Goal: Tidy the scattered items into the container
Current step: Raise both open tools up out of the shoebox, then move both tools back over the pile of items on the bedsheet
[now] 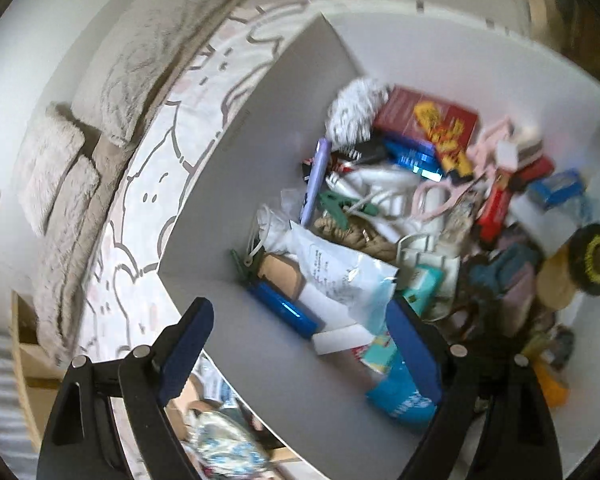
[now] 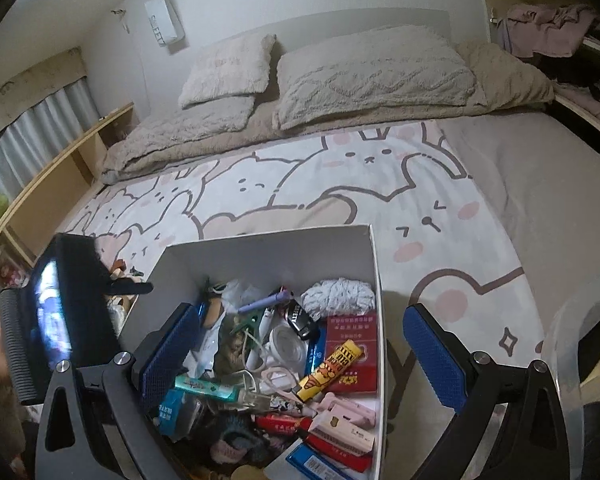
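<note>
**Mia:** What are the fingers doing?

**Dad:** Look at the left gripper [image 1: 300, 344]. Its two blue pads are spread wide apart, and nothing sits between them. It hangs over the near corner of the white box [image 1: 260, 128], touching nothing I can see.

**Mia:** And the other one?

**Dad:** The right gripper [image 2: 304, 356] is wide open too, and empty. One pad [image 2: 168, 354] is over the stuff inside the box, the other pad [image 2: 434, 354] is outside the box, over the bunny blanket [image 2: 380, 176].

**Mia:** Where's all the messy stuff?

**Dad:** In the box already, I think. There's a red packet [image 2: 350, 350] by the box's right wall, a yellow tube [image 2: 328, 368] lying on it, a purple pen [image 2: 262, 302] nearer the far wall, and a blue tube [image 1: 282, 310] in the corner close to the left gripper.

**Mia:** Anything left outside the box?

**Dad:** A few small things lie just past its left wall, but they're too blurry to name.

**Mia:** So what's a good way to do this bit?

**Dad:** I'd lift both grippers straight up, so no pad bumps a wall or drags things out. Then look around the box for leftovers.
</note>
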`<move>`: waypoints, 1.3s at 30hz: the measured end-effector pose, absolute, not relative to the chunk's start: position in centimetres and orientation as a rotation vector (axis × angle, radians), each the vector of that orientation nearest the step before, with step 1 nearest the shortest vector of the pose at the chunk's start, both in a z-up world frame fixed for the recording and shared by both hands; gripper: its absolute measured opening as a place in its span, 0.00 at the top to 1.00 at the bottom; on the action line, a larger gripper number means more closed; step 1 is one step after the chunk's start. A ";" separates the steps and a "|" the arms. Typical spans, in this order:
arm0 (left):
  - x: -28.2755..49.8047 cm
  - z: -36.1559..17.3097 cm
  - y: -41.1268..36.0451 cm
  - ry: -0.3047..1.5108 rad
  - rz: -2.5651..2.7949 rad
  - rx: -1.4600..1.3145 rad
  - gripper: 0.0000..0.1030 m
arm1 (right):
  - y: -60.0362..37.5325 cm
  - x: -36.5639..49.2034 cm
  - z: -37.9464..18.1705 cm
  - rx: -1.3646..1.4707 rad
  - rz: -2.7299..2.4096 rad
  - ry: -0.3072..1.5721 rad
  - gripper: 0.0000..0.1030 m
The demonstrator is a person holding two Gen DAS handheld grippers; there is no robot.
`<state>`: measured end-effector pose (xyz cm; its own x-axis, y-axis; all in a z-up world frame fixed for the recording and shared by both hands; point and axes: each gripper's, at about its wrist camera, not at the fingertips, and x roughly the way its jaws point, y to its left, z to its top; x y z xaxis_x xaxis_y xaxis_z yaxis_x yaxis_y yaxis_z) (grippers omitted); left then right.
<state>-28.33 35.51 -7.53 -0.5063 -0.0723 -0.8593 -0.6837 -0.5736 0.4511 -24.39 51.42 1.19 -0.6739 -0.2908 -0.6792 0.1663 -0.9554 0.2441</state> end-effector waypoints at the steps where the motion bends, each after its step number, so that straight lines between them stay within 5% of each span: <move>1: -28.0 -7.3 35.3 1.111 2.154 -1.262 0.14 | 51.4 -24.4 1.2 1.114 -2.654 -0.231 0.01; 6: -27.4 -5.3 35.1 0.944 2.274 -1.167 0.01 | 50.8 -24.2 1.0 1.118 -2.659 -0.170 0.01; 19: -26.9 -2.8 31.4 0.572 2.419 -1.097 0.00 | 49.6 -23.4 0.4 1.082 -2.670 -0.043 0.00; 39: -25.2 0.9 26.2 0.307 2.519 -0.923 0.00 | 45.7 -21.0 2.2 1.007 -2.718 0.177 0.00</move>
